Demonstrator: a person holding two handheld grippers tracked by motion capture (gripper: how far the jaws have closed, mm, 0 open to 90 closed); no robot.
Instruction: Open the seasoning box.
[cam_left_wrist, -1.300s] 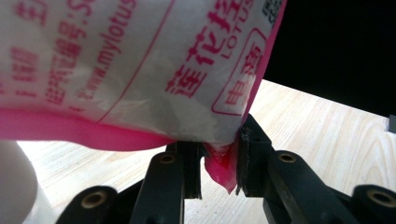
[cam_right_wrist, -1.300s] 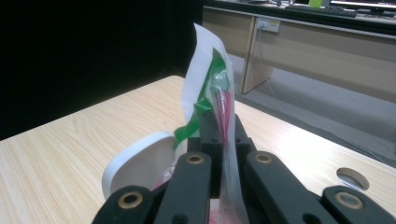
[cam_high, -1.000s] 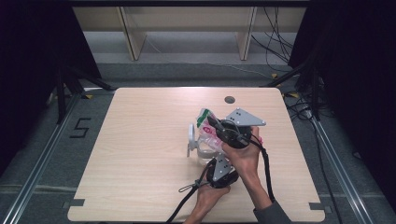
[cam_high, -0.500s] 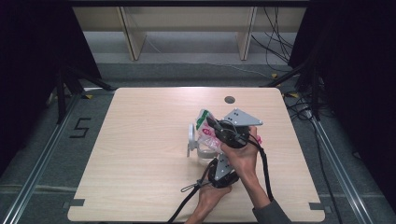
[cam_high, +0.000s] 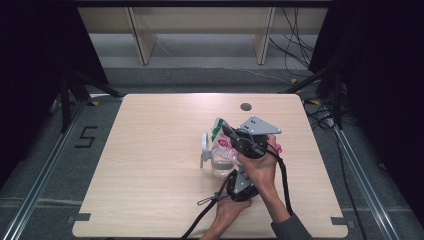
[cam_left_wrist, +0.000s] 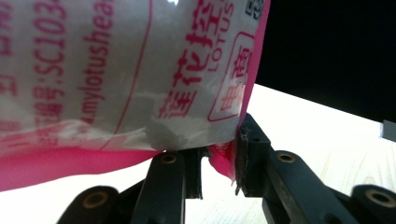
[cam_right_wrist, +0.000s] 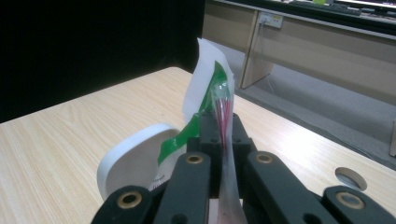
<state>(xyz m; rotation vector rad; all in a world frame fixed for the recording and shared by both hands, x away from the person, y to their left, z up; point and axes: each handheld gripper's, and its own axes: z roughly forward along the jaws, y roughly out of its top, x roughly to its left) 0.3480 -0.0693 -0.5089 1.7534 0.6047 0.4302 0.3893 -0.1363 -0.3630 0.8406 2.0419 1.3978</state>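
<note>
A clear plastic pouch with pink edge and red printed lettering (cam_high: 223, 142) is held above the middle of the light wooden table (cam_high: 150, 165), slightly right of centre, between both grippers.

Right gripper (cam_high: 231, 134): seen in the high view with its grey three-cornered plate on top, held in the right hand (cam_high: 260, 167). In the right gripper view its black jaws are closed flat on the pouch (cam_right_wrist: 223, 116), with the thin film edge pinched between them and a white-and-green strip of the pouch rising above the jaw tips.

Left gripper (cam_high: 235, 172): held low in the left hand (cam_high: 227, 212), nearer the person, under the right forearm. In the left gripper view the jaws are clamped on the pink bottom corner of the pouch (cam_left_wrist: 140, 84); a crumpled fold of pink film is trapped between the pads, so a narrow gap is left between the jaws. The printed face of the pouch hangs just above the jaws.

A white round plastic lid (cam_high: 206, 145) is seen standing tilted, just left of the pouch; in the right gripper view it (cam_right_wrist: 135, 163) lies beside and behind the pouch. A clear container (cam_high: 220, 162) sits on the table directly below the pouch; whether the lid is attached to it cannot be told.

A small round cable hole (cam_high: 245, 106) is set in the table's far edge, well apart from the pouch.
</note>
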